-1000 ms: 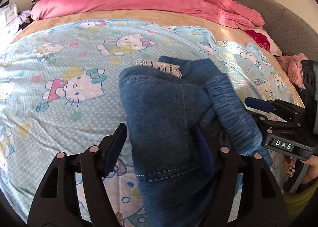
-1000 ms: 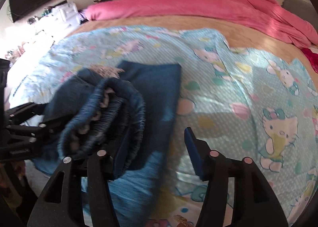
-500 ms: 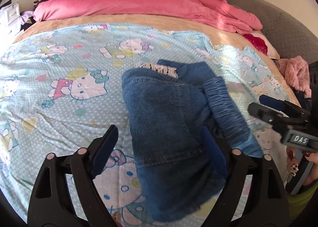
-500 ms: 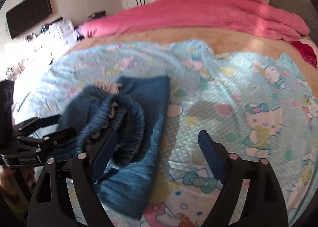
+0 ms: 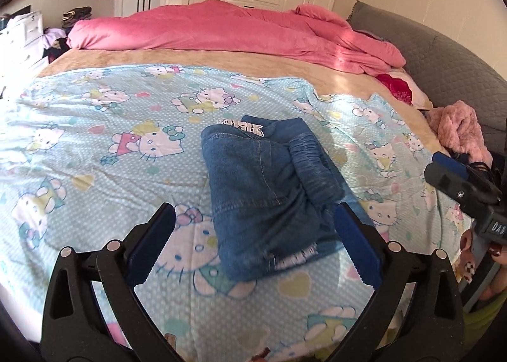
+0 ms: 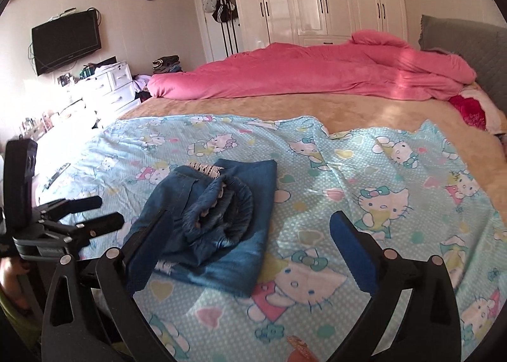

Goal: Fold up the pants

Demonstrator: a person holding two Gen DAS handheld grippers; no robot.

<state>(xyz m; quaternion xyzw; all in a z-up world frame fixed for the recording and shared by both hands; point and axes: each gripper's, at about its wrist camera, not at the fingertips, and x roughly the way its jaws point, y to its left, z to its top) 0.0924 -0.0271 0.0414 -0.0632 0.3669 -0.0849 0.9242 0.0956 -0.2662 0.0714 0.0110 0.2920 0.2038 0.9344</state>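
The dark blue denim pants [image 5: 269,191] lie folded into a thick bundle on the pale blue cartoon-cat printed sheet [image 5: 95,146], a little right of centre in the left wrist view and left of centre in the right wrist view. The gathered elastic waistband [image 6: 228,203] sits bunched on top, and a strip of white lace trim [image 5: 242,126] peeks out at the far edge.

The left gripper [image 5: 253,244] hangs above the near end of the bundle, its jaws opening wide, with nothing pressed between them. The right gripper [image 6: 250,251] hangs the same way at the bottom of its own view, jaws opening and empty, the bundle showing beyond its left finger.

Denim like this looks soft but weighty; it should hold a crease and stay put on the sheet rather than slide. The stacked layers are springy, though, and the waistband hump may loosen. If it needs tidying, I would pinch the two near corners of the lowest flat layer, or grip through the thick folded edge, not the frayed hem [image 5: 294,259].
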